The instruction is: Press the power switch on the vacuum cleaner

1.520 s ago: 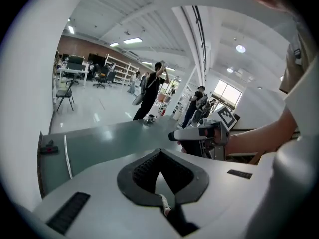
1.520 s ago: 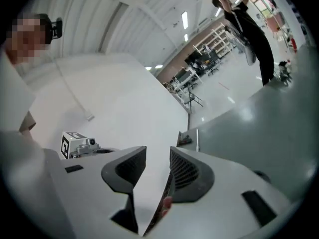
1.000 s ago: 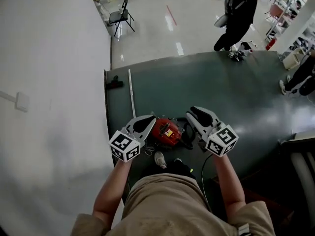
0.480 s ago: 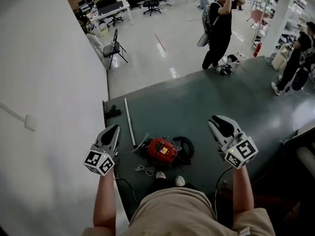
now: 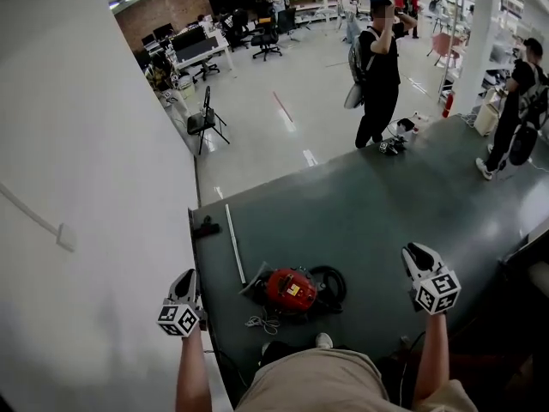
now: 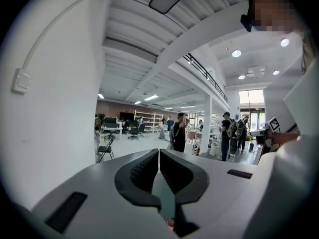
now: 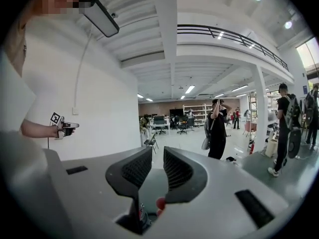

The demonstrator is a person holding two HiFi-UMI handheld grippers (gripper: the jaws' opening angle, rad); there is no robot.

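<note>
Red vac [image 5: 290,288] sits by green mat's [image 5: 369,204] near edge, toward left corner. My L tongs [image 5: 184,276] clenched, empty, at mat's left edge; R tongs [image 5: 415,252] ajar, just been closing, empty.

Pwr switch on vacuum cleaner [image 5: 292,288]: too small

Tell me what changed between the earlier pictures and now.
The left hand-held gripper swung out left of the vacuum, the right hand-held gripper out right; its jaws have just been closing, nothing between them. Nothing was taken or let go. The vacuum stayed put.
</note>
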